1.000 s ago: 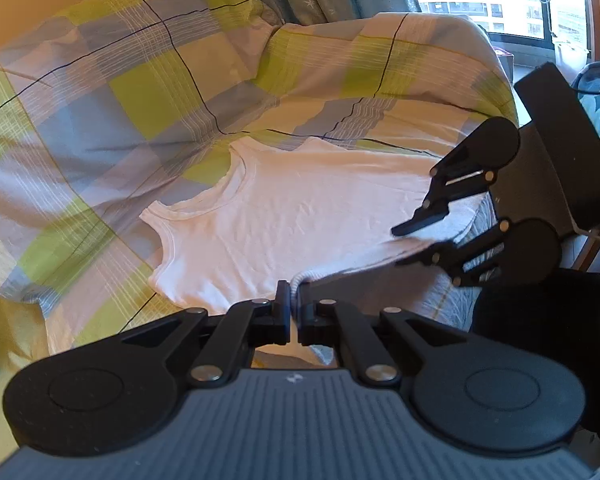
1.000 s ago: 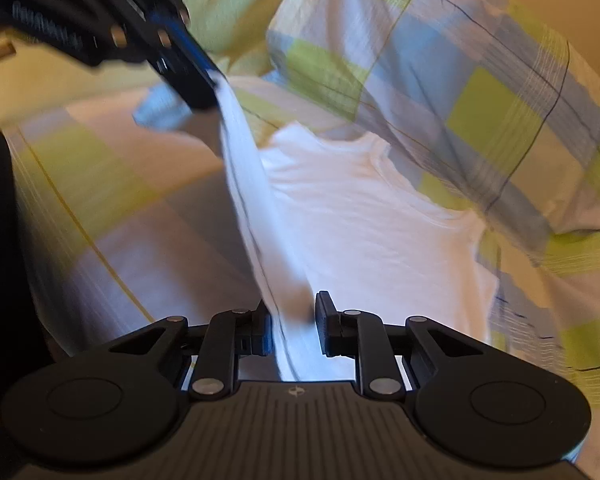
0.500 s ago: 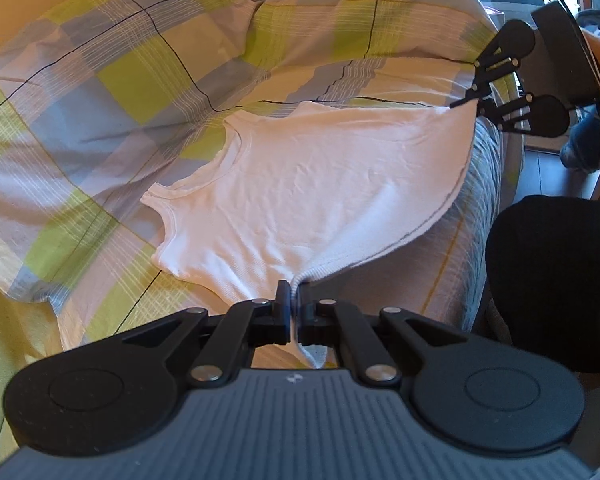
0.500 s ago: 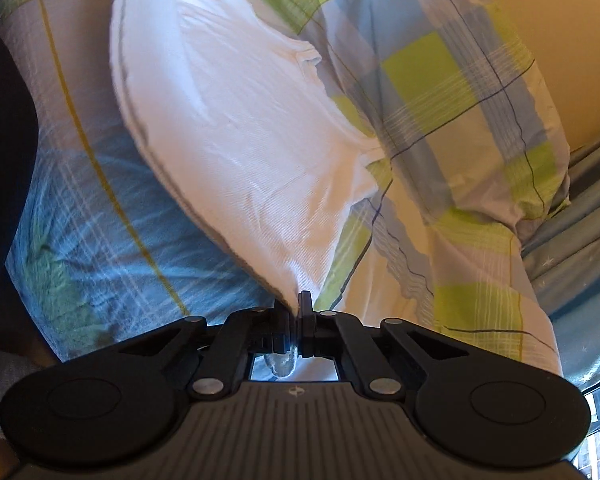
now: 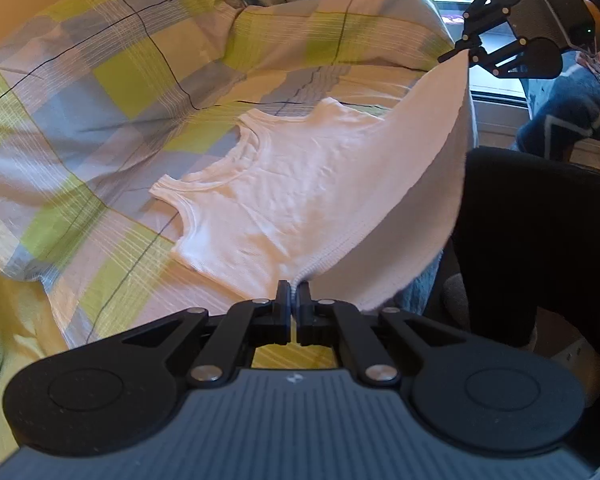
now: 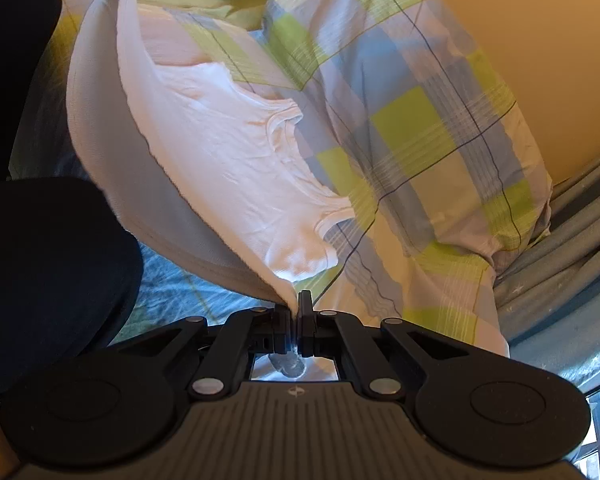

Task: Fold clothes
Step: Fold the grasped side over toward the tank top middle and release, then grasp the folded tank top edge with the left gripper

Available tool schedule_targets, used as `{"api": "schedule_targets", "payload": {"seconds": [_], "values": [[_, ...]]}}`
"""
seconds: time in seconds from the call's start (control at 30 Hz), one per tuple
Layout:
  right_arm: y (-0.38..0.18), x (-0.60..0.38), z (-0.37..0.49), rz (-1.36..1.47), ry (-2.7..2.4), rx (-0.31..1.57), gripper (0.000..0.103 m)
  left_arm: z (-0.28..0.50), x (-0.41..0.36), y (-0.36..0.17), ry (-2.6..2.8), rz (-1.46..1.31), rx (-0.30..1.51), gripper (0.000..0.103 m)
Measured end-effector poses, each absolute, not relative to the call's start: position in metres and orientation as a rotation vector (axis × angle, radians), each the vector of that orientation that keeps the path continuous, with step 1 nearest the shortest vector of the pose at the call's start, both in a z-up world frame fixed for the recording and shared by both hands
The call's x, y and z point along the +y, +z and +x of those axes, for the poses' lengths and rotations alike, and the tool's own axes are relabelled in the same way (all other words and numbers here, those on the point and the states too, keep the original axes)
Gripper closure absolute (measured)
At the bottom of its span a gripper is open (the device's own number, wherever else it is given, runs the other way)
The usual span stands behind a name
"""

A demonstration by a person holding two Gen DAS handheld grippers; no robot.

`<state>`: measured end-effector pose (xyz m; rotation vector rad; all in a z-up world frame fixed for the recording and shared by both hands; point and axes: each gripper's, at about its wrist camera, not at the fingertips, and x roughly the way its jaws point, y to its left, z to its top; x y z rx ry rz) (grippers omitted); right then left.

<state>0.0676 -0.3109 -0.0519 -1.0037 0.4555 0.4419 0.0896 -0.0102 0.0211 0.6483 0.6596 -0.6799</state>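
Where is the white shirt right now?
The white tank top lies on the checked bedspread, its bottom hem lifted between the left gripper and right gripper.

Black claw (image 5: 293,294) — silver screws, ribbed grey body

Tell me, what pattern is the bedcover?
Checked bedcover: lime green, pale blue and cream; clearest in left wrist view.

My left gripper (image 5: 293,292) is pinching its jaws closed low in front of me. My right gripper (image 6: 294,304) is likewise clamping tight, and I am holding it raised well apart from the left, off to my right.
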Motion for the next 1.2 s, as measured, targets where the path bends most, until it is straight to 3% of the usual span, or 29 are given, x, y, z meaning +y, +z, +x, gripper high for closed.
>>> {"api": "schedule_targets", "payload": {"seconds": [0.23, 0.53, 0.57, 0.63, 0.7, 0.83, 1.2], "values": [[-0.03, -0.326, 0.184, -0.827, 0.558, 0.62, 0.103, 0.224, -0.004, 0.023, -0.683, 0.513, 0.713, 0.103], [-0.057, -0.352, 0.384, -0.337, 0.626, 1.016, 0.1, 0.383, 0.026, -0.049, -0.668, 0.229, 0.909, 0.101], [-0.064, -0.355, 0.396, -0.29, 0.629, 1.04, 0.098, 0.39, 0.029, -0.053, -0.663, 0.205, 0.913, 0.1], [-0.075, -0.36, 0.414, -0.205, 0.634, 1.071, 0.081, 0.401, 0.036, -0.058, -0.653, 0.157, 0.918, 0.085], [-0.078, -0.367, 0.421, -0.142, 0.621, 1.055, 0.073, 0.405, 0.046, -0.058, -0.639, 0.112, 0.907, 0.076], [-0.077, -0.391, 0.424, 0.063, 0.611, 1.017, 0.063, 0.401, 0.067, -0.051, -0.612, 0.025, 0.878, 0.076], [-0.08, -0.419, 0.378, 0.217, 0.562, 0.896, 0.061, 0.37, 0.046, -0.066, -0.625, 0.0, 0.89, 0.075]]}}
